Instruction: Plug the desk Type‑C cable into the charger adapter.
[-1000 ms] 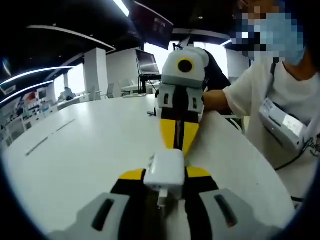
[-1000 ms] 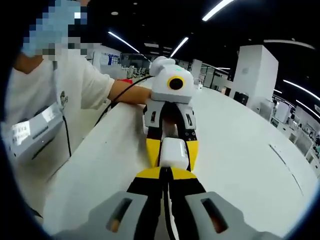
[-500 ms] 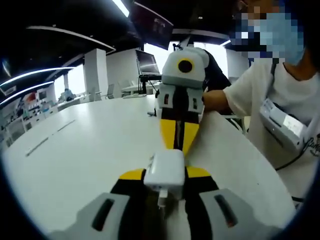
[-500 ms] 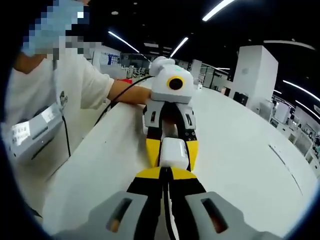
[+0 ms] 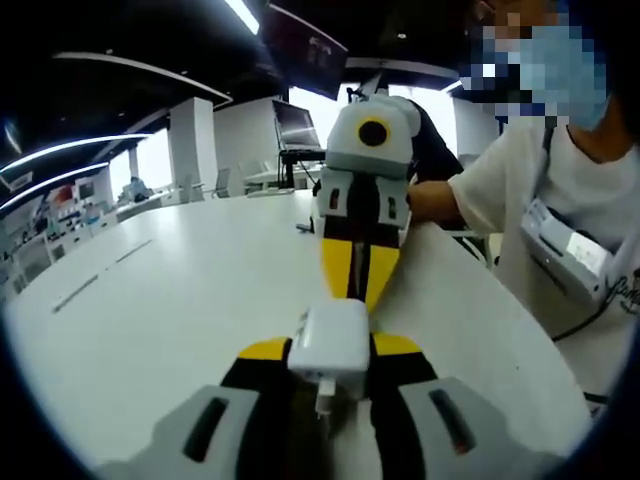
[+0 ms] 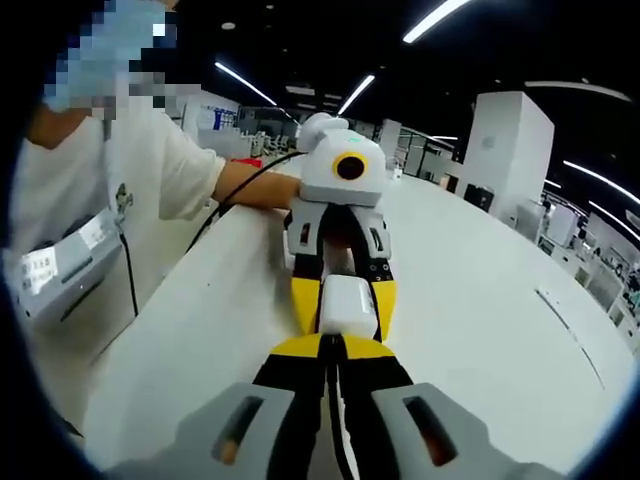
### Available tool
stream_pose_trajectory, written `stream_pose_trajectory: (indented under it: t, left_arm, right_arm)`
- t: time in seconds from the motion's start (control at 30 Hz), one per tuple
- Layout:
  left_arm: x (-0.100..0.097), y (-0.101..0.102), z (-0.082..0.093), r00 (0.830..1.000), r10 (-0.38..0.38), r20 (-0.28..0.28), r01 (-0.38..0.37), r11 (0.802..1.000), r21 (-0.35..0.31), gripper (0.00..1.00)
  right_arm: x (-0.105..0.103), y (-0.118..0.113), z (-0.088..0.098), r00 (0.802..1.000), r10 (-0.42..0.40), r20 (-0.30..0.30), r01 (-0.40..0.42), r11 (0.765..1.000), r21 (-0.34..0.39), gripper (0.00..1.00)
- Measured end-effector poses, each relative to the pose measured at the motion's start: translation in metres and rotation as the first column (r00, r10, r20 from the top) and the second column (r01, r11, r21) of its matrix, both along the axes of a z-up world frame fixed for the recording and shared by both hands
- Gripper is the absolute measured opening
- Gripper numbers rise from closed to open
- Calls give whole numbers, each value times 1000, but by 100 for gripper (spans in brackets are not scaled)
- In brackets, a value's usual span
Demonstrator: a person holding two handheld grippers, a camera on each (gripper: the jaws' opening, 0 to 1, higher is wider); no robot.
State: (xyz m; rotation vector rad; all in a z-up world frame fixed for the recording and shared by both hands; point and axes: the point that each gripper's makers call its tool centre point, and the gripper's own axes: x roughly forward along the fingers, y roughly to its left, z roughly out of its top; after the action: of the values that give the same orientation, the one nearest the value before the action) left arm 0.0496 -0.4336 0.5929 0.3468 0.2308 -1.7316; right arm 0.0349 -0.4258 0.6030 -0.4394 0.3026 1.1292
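a broad white table [image 5: 150, 300] fills an open office, a person [image 5: 560, 190] at its edge. the left gripper [image 5: 330, 352] clamps the white adapter [image 5: 330, 345] above the table. facing it tip to tip, the right gripper [image 6: 336, 345] has its jaws pressed nearly together on a thin dark cable [image 6: 336, 400] running into the adapter [image 6: 348, 305].
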Motion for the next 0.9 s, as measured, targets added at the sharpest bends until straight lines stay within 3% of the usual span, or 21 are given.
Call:
stream_pose_trajectory:
  t: [0.23,0.37,0.9]
  left_arm:
    - [2,0,0,1000,3,-2,-3,1000,0,28]
    - [3,1,1,1000,4,-4,-4,1000,1,28]
    - [9,8,0,1000,7,-4,-7,1000,8,28]
  right_arm:
    - [1,0,0,1000,-10,-9,10,1000,15,5]
    - [6,-2,1,999,-41,7,41,999,23,12]
    - [4,-9,-8,999,-35,-39,35,999,-7,5]
